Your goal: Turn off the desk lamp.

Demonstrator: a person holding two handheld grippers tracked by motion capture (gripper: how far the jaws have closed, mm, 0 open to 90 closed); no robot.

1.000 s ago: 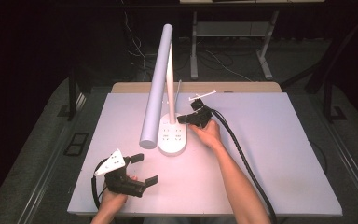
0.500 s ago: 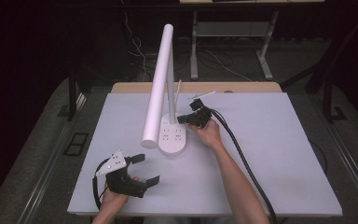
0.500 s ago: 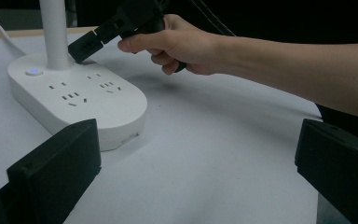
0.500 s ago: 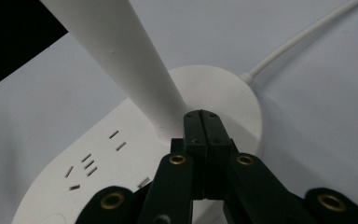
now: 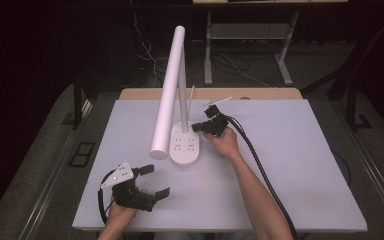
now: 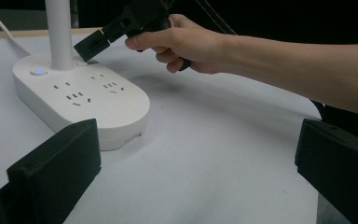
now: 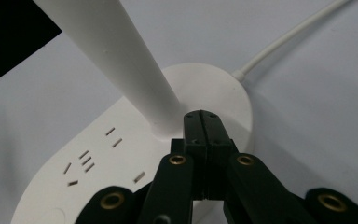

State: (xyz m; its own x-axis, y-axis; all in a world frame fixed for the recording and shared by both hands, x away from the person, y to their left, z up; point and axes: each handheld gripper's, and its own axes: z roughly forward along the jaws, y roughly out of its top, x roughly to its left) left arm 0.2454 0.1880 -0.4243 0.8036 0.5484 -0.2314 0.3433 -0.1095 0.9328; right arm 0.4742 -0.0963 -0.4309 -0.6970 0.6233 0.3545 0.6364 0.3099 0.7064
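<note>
Smooth white plastic desk lamp [image 5: 180, 95], oval socket-strip base [image 5: 185, 146] mid-table [image 5: 290, 165], your right hand-held gripper [image 7: 202, 122] pinched closed, empty, at its round stem, your left hand-held gripper [image 5: 156, 181] gaping wide, empty.

Both grippers are showing matte black bodies: left gripper [image 5: 152, 181] is wearing a grey three-cornered plate [image 5: 117, 175]; right gripper [image 7: 202, 122] is showing brass-coloured screws [image 7: 177, 160], trailing a thick black cable [image 5: 260, 165]. Forearms are showing bare, no sleeves.
</note>
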